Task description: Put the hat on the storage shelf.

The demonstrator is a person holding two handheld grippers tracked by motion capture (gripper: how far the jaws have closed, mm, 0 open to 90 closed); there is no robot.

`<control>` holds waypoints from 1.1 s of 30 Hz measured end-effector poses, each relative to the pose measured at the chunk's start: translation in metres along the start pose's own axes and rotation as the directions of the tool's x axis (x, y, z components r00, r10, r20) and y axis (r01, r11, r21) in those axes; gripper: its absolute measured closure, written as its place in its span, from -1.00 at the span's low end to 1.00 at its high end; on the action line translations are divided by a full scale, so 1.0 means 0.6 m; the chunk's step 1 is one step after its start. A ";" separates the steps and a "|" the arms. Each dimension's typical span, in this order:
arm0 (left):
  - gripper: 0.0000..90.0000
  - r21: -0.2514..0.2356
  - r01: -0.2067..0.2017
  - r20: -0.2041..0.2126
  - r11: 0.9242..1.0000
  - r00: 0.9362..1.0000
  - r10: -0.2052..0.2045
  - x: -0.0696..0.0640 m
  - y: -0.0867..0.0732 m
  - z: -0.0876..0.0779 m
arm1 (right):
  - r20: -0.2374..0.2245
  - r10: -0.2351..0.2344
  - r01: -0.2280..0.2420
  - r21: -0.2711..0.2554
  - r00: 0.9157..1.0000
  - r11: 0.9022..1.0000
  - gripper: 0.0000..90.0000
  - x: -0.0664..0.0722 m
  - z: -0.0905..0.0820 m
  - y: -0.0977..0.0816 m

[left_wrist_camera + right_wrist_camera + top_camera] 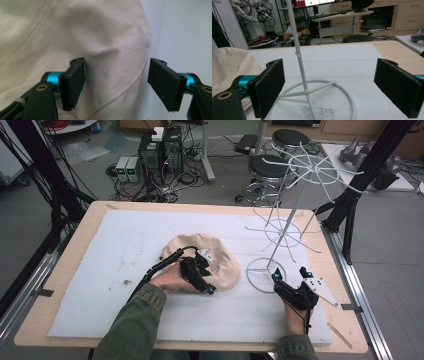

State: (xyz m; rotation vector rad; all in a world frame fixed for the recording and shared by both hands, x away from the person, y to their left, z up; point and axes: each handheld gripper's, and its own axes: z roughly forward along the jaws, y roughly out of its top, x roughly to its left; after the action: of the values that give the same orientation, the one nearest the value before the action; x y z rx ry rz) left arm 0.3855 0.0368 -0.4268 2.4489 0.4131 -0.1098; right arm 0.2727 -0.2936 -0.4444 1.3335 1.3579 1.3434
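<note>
Straddling the rim of the cream fabric hat [107, 50], the left gripper [116, 80] stands with its jaws wide apart: one pad [76, 82] lies against the cloth, the other pad [163, 83] hangs clear of it over the white foam mat [182, 32], so a fold of the brim sits between them without being pinched. From above, that left gripper [206, 282] rests on the near edge of the hat [220, 257], which lies flat on the mat [125, 250] and spreads away from the tongs toward the far side of the table [65, 270].

Off to the right, well apart from the hat, the right gripper [289, 276] points at the ring base [265, 275] of the white wire rack [300, 195]. Its jaws are also wide open and hold nothing; in the right gripper view the rack's thin upright pole [298, 50] and base ring [347, 95] stand just beyond and between the pads of the right gripper [332, 92], touching neither, with a corner of the hat [232, 65] showing beside its left pad. Beyond the table stand black stools [267, 167] and computer cases [160, 150] on the floor
</note>
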 end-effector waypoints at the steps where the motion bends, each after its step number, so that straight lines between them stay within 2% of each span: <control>1: -0.34 -0.005 0.007 0.002 1.000 1.000 -0.007 0.000 0.000 0.001 | 0.000 0.000 0.000 0.000 1.000 1.000 -0.80 0.000 0.000 0.000; 7: -0.26 -0.010 0.019 -0.006 1.000 1.000 -0.020 0.002 -0.001 0.000 | -0.001 0.003 -0.003 0.004 1.000 1.000 -0.80 0.002 0.000 0.000; 10: -0.25 -0.018 -0.011 -0.023 1.000 1.000 0.011 -0.002 -0.005 0.001 | -0.001 0.008 -0.008 0.005 1.000 1.000 -0.80 0.003 -0.001 0.000; 12: -0.24 -0.028 -0.005 -0.029 1.000 1.000 0.004 -0.002 -0.008 0.000 | -0.001 0.000 0.000 0.004 1.000 1.000 -0.80 0.003 0.000 0.000; 15: -0.11 -0.047 0.019 -0.033 0.999 0.999 -0.020 0.000 -0.010 -0.001 | -0.002 -0.006 0.006 0.002 1.000 1.000 -0.80 0.003 0.000 0.000; 18: 0.13 -0.062 0.022 -0.029 0.998 0.999 -0.024 0.000 -0.011 -0.001 | -0.001 0.001 -0.001 0.005 1.000 1.000 -0.80 0.003 0.000 0.000; 19: 0.15 -0.068 0.019 -0.031 0.998 0.999 -0.022 -0.002 -0.013 -0.001 | -0.001 0.000 0.000 0.006 1.000 1.000 -0.80 0.003 0.000 0.000; 21: 0.24 -0.091 0.024 -0.013 0.996 1.000 -0.026 -0.001 -0.019 -0.002 | 0.002 -0.003 0.003 0.010 1.000 1.000 -0.80 0.002 0.001 -0.001; 22: 0.30 -0.118 0.042 0.001 0.992 0.999 -0.042 -0.001 -0.023 0.000 | 0.002 -0.006 0.006 0.008 1.000 1.000 -0.80 0.001 0.002 -0.001; 27: 0.63 -0.160 0.072 0.094 0.984 0.994 -0.057 0.005 -0.034 -0.004 | 0.003 0.006 -0.006 0.010 1.000 1.000 -0.80 0.002 0.000 0.000; 29: 0.73 -0.179 0.058 0.103 0.982 0.994 -0.040 0.000 -0.036 -0.006 | 0.002 0.011 -0.011 0.011 1.000 1.000 -0.80 0.002 0.000 0.000; 30: 0.76 -0.190 0.043 0.092 0.981 0.995 -0.025 -0.004 -0.035 -0.007 | 0.003 0.001 -0.001 0.004 1.000 1.000 -0.80 0.000 0.001 0.000; 32: 0.80 -0.183 0.007 0.061 0.983 0.998 0.004 -0.013 -0.033 -0.011 | 0.007 0.013 -0.013 0.003 1.000 1.000 -0.80 0.000 0.000 0.001; 33: 0.80 -0.185 0.004 0.046 0.983 0.999 0.005 -0.015 -0.032 -0.011 | 0.009 0.012 -0.012 0.001 1.000 1.000 -0.80 -0.002 0.000 0.001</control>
State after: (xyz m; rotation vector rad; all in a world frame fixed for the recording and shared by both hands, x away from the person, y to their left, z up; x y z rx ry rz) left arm 0.3708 0.0530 -0.4314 2.2592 0.3843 -0.1225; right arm 0.2729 -0.2945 -0.4441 1.3489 1.3461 1.3436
